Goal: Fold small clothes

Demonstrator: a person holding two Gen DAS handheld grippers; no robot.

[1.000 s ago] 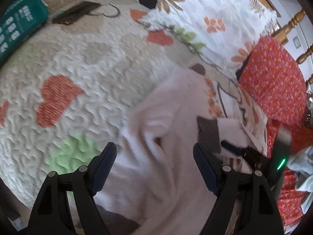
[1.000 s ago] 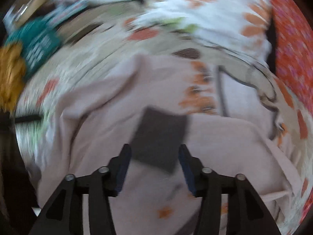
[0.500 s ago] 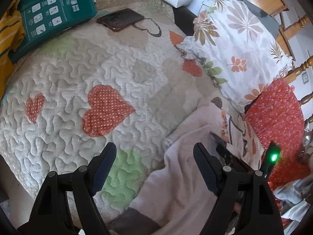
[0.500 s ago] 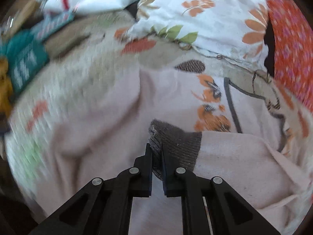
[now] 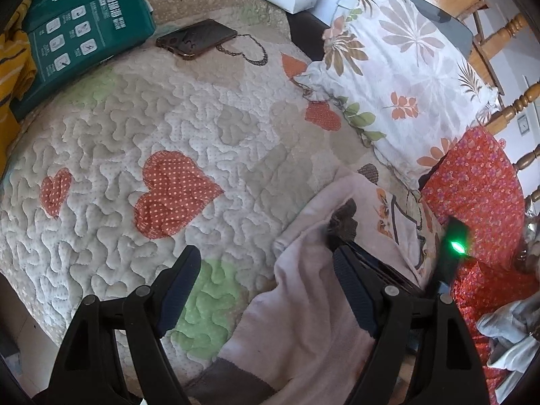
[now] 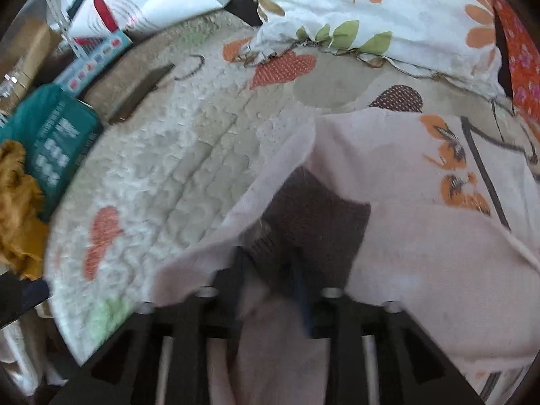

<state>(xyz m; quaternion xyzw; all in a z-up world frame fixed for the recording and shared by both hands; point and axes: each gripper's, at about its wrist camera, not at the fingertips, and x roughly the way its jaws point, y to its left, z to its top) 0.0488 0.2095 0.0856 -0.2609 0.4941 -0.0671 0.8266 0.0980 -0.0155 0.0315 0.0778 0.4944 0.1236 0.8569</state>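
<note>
A pale pink child's top (image 5: 303, 303) with an orange print and dark grey-brown cuffs lies on the quilted bedspread (image 5: 135, 135). One sleeve is folded across its body (image 6: 422, 253). My right gripper (image 6: 270, 266) points down at that sleeve's cuff (image 6: 317, 212). Its jaws are opening, and bunched cuff fabric still sits between the blurred fingers. In the left wrist view the cuff (image 5: 344, 222) shows just past my right-hand finger. My left gripper (image 5: 265, 260) hangs open over the quilt and the top's left edge, holding nothing.
A green package (image 5: 84, 33) and a phone on a chain (image 5: 197, 38) lie at the far side. A floral pillow (image 5: 398, 67) and red flowered cloth (image 5: 479, 202) border the right. A mustard garment (image 6: 17, 209) is at the left edge.
The right gripper closed on the cuff, carried the sleeve over the top, and its jaws have now parted. The left gripper moved left off the garment over the quilt, staying open.
</note>
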